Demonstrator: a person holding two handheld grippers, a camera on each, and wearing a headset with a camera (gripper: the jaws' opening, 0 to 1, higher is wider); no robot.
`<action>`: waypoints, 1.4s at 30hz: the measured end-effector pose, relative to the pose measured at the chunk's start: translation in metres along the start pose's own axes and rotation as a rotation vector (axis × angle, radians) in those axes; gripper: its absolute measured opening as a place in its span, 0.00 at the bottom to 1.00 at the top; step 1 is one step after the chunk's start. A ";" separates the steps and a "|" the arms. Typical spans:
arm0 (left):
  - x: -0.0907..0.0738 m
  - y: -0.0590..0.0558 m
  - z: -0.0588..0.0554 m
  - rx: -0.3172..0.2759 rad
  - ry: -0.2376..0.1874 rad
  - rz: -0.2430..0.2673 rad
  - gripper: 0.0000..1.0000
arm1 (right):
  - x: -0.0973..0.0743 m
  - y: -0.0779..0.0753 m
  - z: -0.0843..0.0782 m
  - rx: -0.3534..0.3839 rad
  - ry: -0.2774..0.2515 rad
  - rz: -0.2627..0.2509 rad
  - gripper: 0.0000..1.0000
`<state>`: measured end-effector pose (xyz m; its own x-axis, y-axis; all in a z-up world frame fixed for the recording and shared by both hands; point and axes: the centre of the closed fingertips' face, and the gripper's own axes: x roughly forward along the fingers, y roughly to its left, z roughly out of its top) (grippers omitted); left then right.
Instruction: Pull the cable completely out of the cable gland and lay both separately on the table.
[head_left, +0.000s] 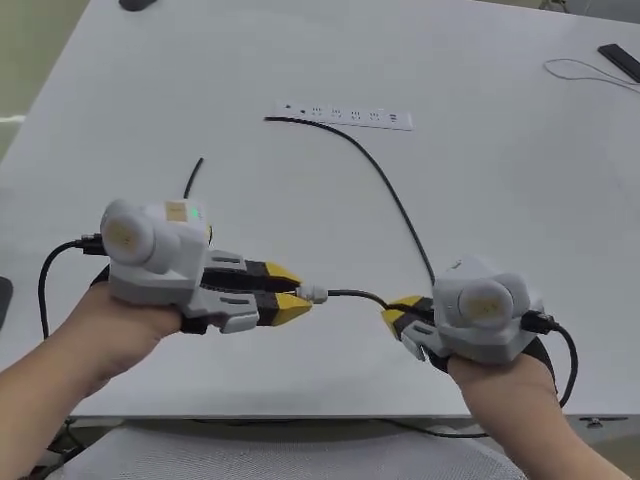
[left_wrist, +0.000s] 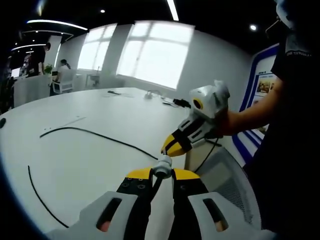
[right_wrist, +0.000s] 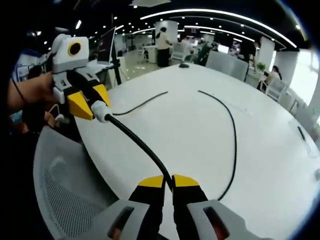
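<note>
Slippage is the risk: the cable gland (head_left: 313, 294), pinched only at the tips of the left gripper (head_left: 296, 291), could be tugged free, or the cable (head_left: 352, 294) dragged through the right gripper (head_left: 396, 313), if the pull is made off the gland's axis. The left jaws are closed on the cable gland. Just right of it, the right jaws are clamped nearly together on the cable, which is not yet drawn out and is held above the table (head_left: 500, 170).

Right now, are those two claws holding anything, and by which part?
The left gripper clamps the white cable gland by its back end; the right gripper pinches the black cable partway along, near the gland.
</note>
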<state>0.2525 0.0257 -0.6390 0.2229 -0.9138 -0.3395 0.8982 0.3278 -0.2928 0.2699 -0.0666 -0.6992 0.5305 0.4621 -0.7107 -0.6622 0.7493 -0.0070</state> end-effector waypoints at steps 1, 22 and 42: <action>0.000 0.000 0.000 -0.001 -0.001 0.001 0.15 | -0.001 0.000 0.000 -0.001 -0.003 0.001 0.00; -0.005 0.010 0.001 -0.022 0.001 0.032 0.15 | -0.016 0.035 0.047 -0.300 -0.028 0.017 0.15; 0.000 0.009 0.000 -0.008 0.018 0.013 0.15 | 0.008 0.063 0.071 -0.493 -0.036 0.056 0.08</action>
<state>0.2609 0.0285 -0.6418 0.2274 -0.9052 -0.3590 0.8924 0.3413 -0.2952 0.2696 0.0177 -0.6554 0.4988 0.5181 -0.6948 -0.8572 0.4135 -0.3071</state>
